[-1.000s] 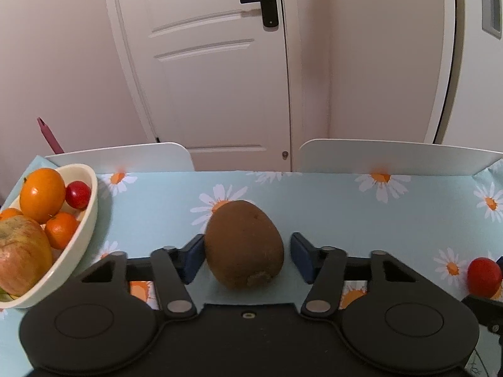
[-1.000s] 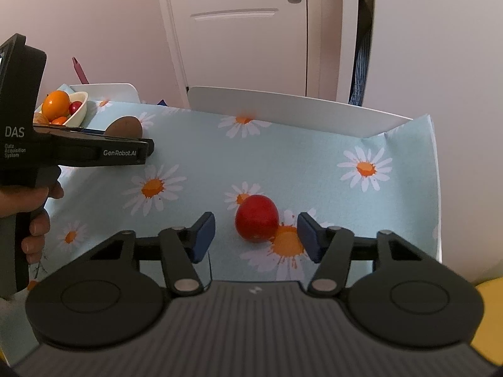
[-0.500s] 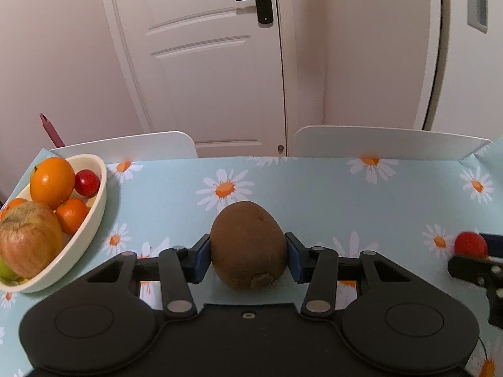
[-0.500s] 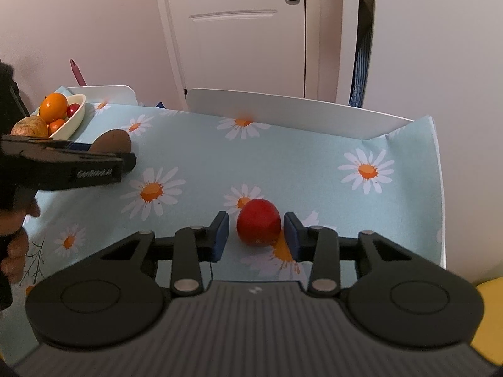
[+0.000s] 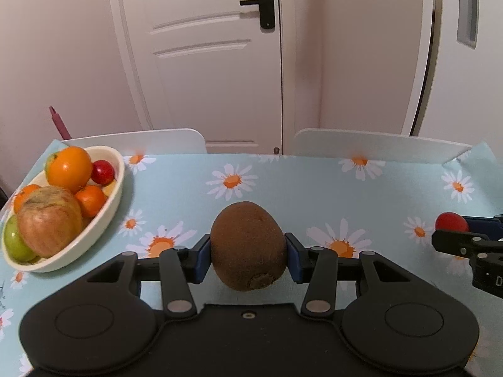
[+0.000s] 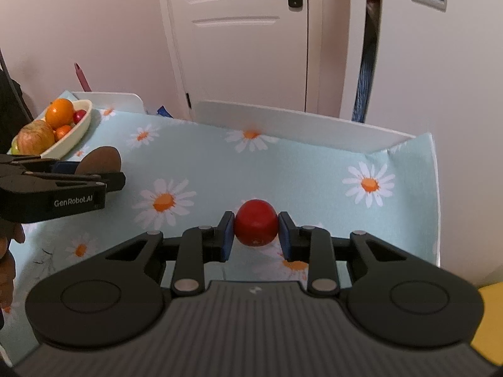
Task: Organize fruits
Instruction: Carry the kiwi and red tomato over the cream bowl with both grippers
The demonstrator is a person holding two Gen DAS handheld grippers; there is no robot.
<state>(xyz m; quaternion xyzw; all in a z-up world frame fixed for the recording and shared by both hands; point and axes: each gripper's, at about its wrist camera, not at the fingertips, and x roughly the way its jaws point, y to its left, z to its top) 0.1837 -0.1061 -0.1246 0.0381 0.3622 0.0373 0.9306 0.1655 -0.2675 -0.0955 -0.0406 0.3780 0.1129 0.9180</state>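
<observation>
Having just been closing, the right gripper [image 6: 255, 232] is now clamping its jaws on the red fruit [image 6: 255, 226] at lower centre, while the left gripper [image 5: 248, 253] is holding the kiwi [image 5: 248, 246], so both are probably heading to the bowl [image 5: 107, 216] upper left on the bench [image 5: 298, 188].

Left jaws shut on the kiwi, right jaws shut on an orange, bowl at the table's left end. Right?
One error: the right gripper is shut on a small red fruit, not an orange, as the right wrist view shows. The left gripper does clamp the kiwi; the bowl is placed as stated.
</observation>
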